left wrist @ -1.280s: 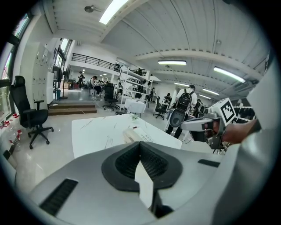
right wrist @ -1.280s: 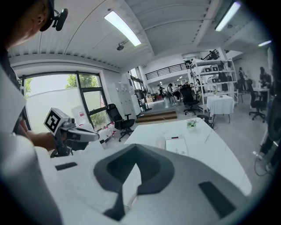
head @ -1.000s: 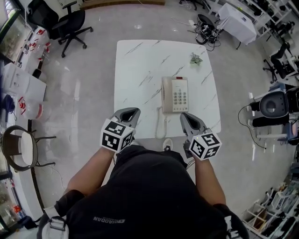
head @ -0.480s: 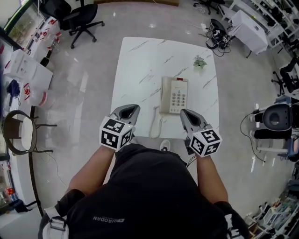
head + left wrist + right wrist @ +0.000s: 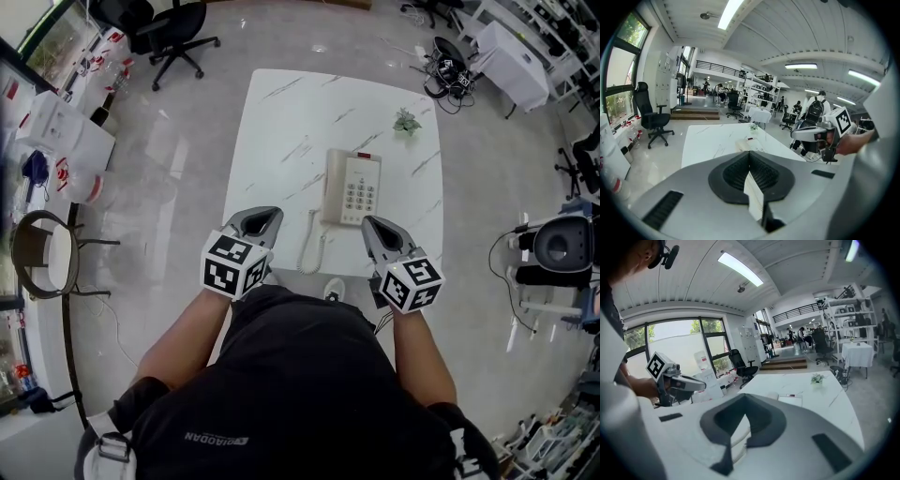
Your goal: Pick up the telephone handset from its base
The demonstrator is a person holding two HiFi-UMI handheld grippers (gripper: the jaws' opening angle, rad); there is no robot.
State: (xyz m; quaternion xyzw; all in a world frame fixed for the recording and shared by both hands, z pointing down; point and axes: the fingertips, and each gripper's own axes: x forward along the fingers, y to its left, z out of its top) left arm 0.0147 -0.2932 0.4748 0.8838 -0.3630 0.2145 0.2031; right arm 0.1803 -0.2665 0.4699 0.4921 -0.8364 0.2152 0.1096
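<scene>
A beige telephone point(image 5: 352, 187) sits on the white marble table point(image 5: 281, 141), right of its middle. The handset point(image 5: 333, 186) lies in its cradle on the phone's left side. A coiled cord point(image 5: 309, 246) runs from it toward the near edge. My left gripper point(image 5: 266, 216) is shut and empty over the near edge, left of the cord. My right gripper point(image 5: 373, 226) is shut and empty just below the phone's near right corner. The phone point(image 5: 748, 140) peeks over the shut left gripper point(image 5: 750, 154). Beyond the shut right gripper point(image 5: 744, 404) lies the handset point(image 5: 772, 396).
A small plant point(image 5: 405, 122) stands at the table's far right corner. Office chairs point(image 5: 173, 33) stand on the floor at the back left, and a round seat point(image 5: 42, 272) at the left. A cloth-covered table point(image 5: 514, 61) and a machine point(image 5: 553, 248) are on the right.
The head view has swung a little, so the room sits differently in the picture. Both grippers stay shut at the near edge, shifted only slightly. The telephone has not moved.
</scene>
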